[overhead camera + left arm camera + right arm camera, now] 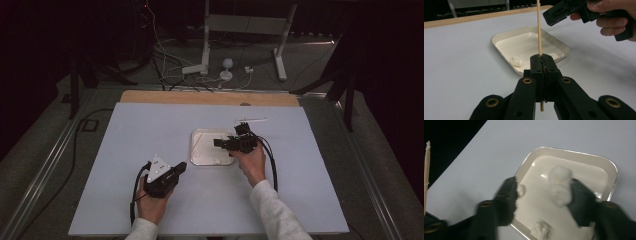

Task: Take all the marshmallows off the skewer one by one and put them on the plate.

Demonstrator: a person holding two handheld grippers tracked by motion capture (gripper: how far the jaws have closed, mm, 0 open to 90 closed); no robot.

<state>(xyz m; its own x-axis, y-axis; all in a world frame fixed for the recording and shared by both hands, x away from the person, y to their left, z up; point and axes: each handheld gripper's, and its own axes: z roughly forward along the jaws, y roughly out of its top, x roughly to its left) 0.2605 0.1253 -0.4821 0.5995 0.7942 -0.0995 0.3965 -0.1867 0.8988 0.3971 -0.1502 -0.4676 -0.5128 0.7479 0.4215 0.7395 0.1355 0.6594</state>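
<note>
A shallow white tray (196, 150) sits mid-table with a few white fluffy lumps in it. My left gripper (181, 168) rests on the table in front of the tray's left corner, shut on a thin wooden stick (539, 27) that stands upright between its jaws (541, 58). My right gripper (218, 143) hovers over the tray's right side, open (542, 192). A larger white lump (560, 186) lies beside the inner face of its right jaw, and smaller lumps (520, 190) lie in the tray (574, 153). The stick (426, 170) rises at the left edge of the right gripper view.
A thin white strip (251, 120) lies on the pale table sheet behind the right gripper. A wooden table edge (210, 97) runs along the far side. Cables and white stand legs (205, 45) lie on the floor beyond.
</note>
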